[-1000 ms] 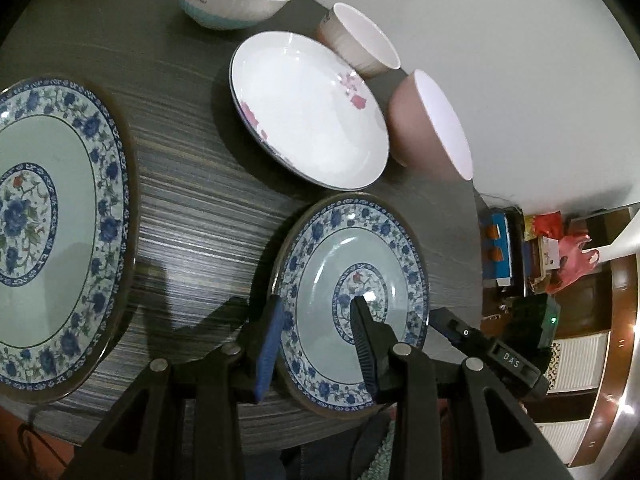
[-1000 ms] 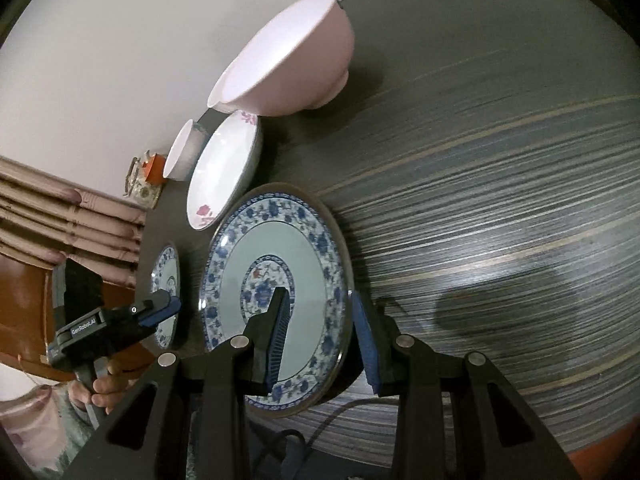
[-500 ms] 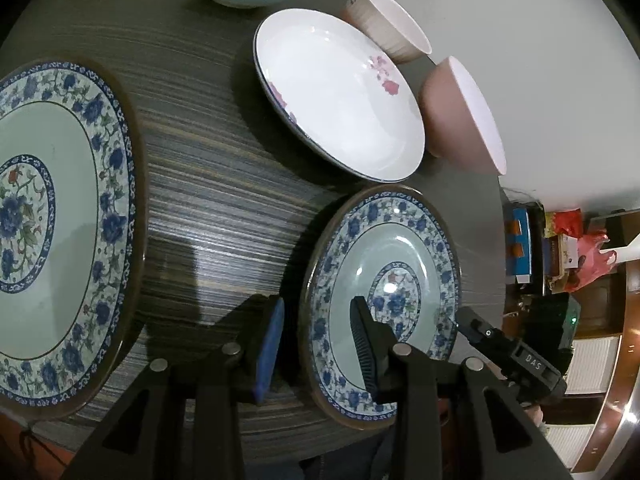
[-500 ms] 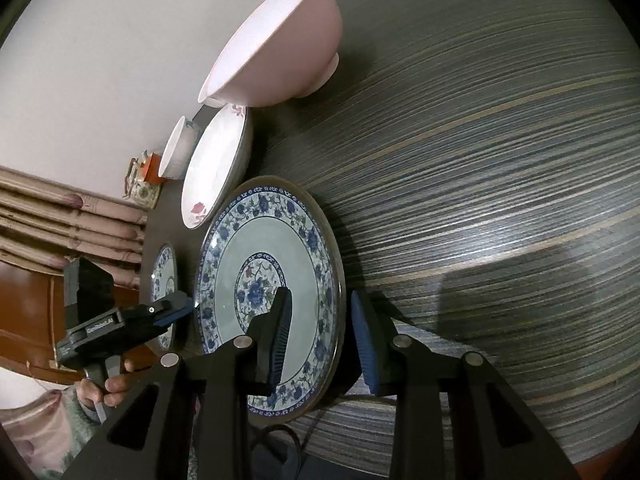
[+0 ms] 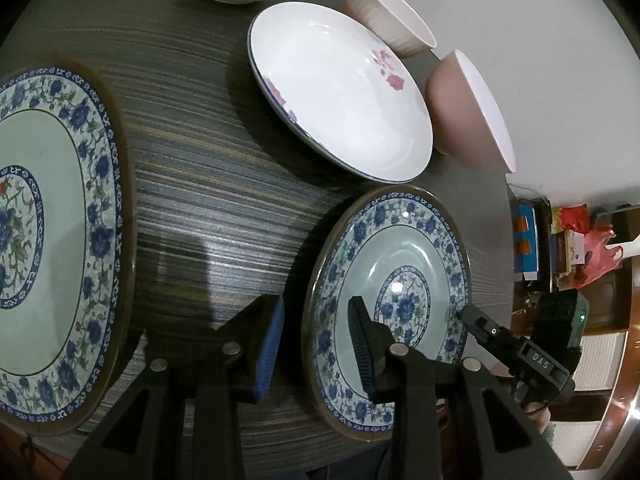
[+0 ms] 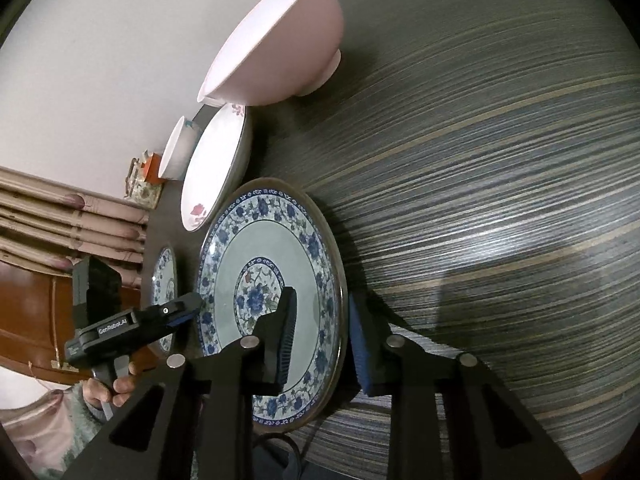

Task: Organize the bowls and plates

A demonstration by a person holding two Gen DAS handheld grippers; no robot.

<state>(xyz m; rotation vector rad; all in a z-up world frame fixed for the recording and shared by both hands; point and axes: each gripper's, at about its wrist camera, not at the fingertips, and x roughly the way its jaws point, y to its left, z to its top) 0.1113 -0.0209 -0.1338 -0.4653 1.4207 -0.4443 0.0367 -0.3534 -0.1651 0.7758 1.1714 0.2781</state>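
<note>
Step in hand, as I read it: two-sided pickup of the small blue-and-white floral plate (image 5: 400, 280) by opposite rims, presumably to stack it onto the large blue-and-white floral plate (image 5: 52, 216) that sits well apart on the far left of the desk (image 5: 224, 184).

Left gripper (image 5: 316, 344): jaws part spread and straddling the plate's left rim, one finger over the plate's well, the blue-padded one outside on the desk side. A gap shows on both sides of the rim, so no pinch yet.

Right gripper (image 6: 324, 344): jaws closing, the plate's right rim between them. Inner finger lies over the glazed face, outer blue pad is just beside the rim edge. I cannot see firm contact on both faces; I call it not yet clamped.

To do this well:
- Seat each rim deep between the pads before closing. The glaze looks slick and the rim thin.
- Close both sides before lifting, and lift level, or the plate may pivot out of one grip.
- The outer pads must get under the rim, which lies close to the desk.
- Keep clear of the white plate with pink flowers (image 5: 340, 96), just beside the target's far edge, and of the pink bowl (image 6: 280, 40) near it.
</note>
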